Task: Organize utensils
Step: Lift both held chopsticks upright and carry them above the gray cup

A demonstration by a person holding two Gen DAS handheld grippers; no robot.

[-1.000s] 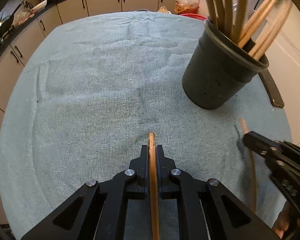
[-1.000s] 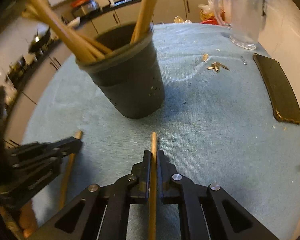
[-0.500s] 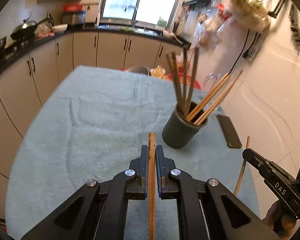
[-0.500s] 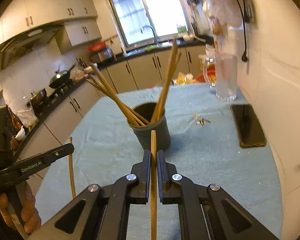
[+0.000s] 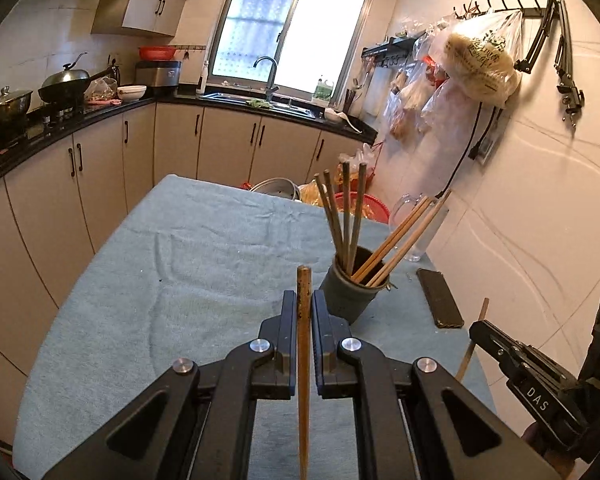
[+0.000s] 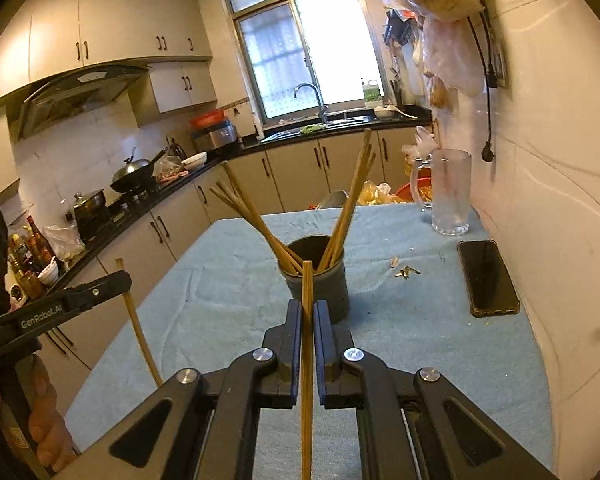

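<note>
Both grippers, left (image 5: 303, 312) & right (image 6: 307, 316), clenched on one chopstick (image 5: 303, 356) each, mid-frame: light, stiff, slick, so grip mid-shaft w/ care.

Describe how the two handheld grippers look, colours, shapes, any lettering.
Both are matte black with flat parallel fingers, angular linkage arms with triangular cutouts, and round silver rivets. The left gripper carries white "GenRobot.AI" lettering on its side; the right gripper shows white "DAS". No cables or sleeves show.
</note>
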